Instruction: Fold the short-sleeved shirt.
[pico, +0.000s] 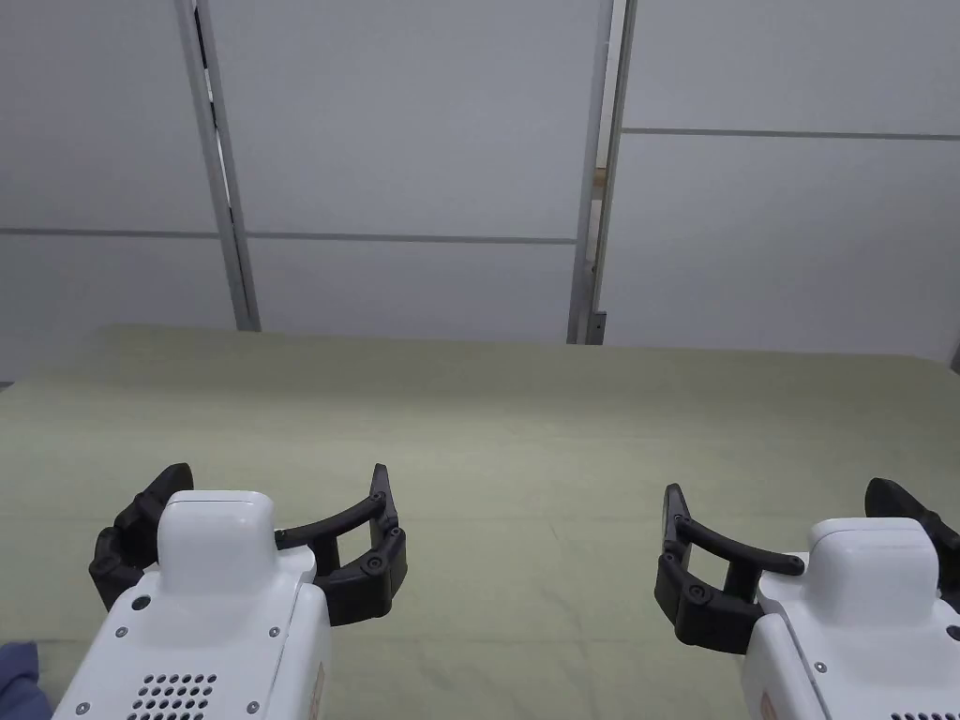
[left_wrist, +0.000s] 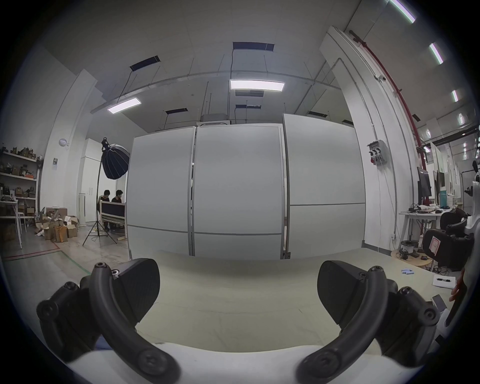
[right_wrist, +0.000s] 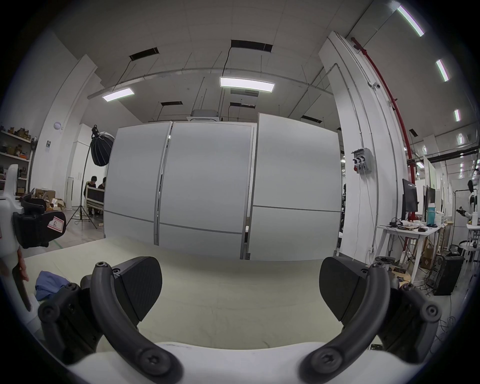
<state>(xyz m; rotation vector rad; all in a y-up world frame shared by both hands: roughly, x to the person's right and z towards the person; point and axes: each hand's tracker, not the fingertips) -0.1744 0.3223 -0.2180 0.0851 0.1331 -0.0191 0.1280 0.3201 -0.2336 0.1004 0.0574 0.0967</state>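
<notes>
A crumpled blue shirt (right_wrist: 49, 283) lies bunched near the table's left front corner; a bit of the shirt (pico: 17, 675) also peeks in at the bottom left of the head view. My left gripper (pico: 278, 480) hovers over the pale green table (pico: 525, 441), just right of the shirt, jaws wide apart and holding nothing. My right gripper (pico: 778, 492) is level with it farther right, also open and holding nothing. In their own views the left gripper (left_wrist: 237, 270) and the right gripper (right_wrist: 240, 262) have only bare tabletop between the pads.
White partition panels (pico: 412, 187) stand right behind the table's far edge. A desk with monitors (right_wrist: 415, 223) and cables is off to the right. A light stand (left_wrist: 104, 194), cardboard boxes and two seated people are far back on the left.
</notes>
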